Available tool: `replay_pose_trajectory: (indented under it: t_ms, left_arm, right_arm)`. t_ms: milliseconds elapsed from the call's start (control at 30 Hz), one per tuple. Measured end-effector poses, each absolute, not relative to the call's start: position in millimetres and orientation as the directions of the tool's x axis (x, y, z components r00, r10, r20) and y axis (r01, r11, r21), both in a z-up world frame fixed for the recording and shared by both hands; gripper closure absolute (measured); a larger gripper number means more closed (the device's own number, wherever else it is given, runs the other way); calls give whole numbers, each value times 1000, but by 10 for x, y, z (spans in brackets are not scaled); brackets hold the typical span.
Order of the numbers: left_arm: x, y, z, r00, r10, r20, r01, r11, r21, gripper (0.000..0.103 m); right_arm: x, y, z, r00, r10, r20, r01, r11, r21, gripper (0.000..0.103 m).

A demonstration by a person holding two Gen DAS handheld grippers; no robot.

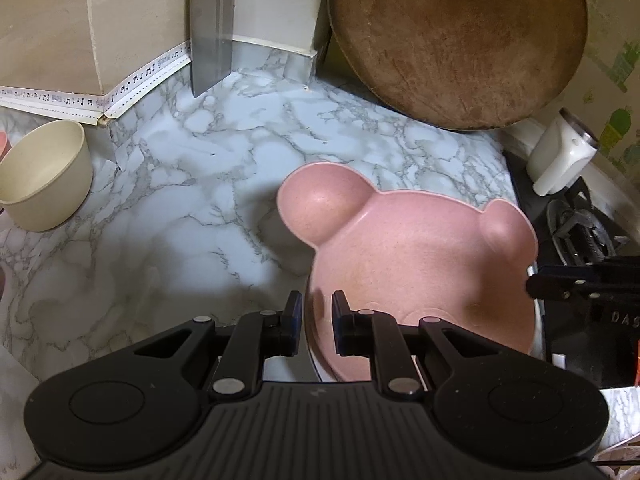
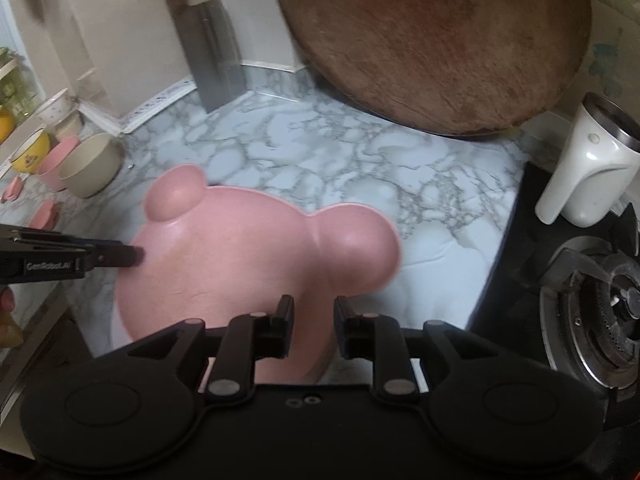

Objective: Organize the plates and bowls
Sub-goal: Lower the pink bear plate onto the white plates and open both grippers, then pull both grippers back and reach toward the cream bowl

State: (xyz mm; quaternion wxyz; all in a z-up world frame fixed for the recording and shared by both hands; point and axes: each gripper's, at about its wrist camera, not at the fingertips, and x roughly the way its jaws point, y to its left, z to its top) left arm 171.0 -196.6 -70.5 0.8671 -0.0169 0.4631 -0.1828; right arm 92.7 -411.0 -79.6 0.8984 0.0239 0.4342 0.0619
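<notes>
We see the pink plate (image 1: 420,264) bare, cream bowl (image 1: 42,174) bare too; left fingers (image 1: 294,322) straddle its rim with a gap, right fingers (image 2: 286,326) likewise part-open

One pink bear plate (image 1: 420,264), four bowls (image 2: 90,164).

Left gripper (image 1: 316,322), jaws parted, fingers straddling the near left rim of the pink bear-shaped plate (image 1: 420,272). Right gripper (image 2: 310,326), jaws likewise parted, fingers above the plate's near edge.
</notes>
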Motion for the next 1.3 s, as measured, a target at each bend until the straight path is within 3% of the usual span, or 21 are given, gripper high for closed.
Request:
replay_pose_trajectory:
  t_ms: [233,633,1033,1100,1200,1267,1300]
  left_arm:
    - [1529,-1947,-569,538,-330,-775,304,934,-187,88]
    - [1241,-1605,-319,619,-310,-722,243,949,-199,88]
    - [1178,-1078,-204,661,-316,-680,237,948,-210,88]
    - [1189,-995,-190,668,-311,-676,236,950,-204,88]
    - [1240,-836,-172,679,-306,-667,223,952,-209,82]
    - [1284,-722,-158,689,-292,-664,206,956,-207,73]
    - [1303,-667,-150,695,-287,-659,199,958,-207,64]
  right_arm:
    - [846,-3840,-734,629,151,-763,-152,986,70,78]
    - [792,-3284,-540,659,227,-718,-264,963,62,65]
    - [870,-2758,-393,688,260,-677,-291,954,70,46]
    - [906,-2673,-376,691,266,-673,-290,954,79,40]
    - [958,-2522,-342,703,270,-658,-294,953,76,33]
    - [997,-2412,-322,720,260,-643,-295,954,56,26]
    - [1020,-2360,-313,727,255,-637,-295,954,45,21]
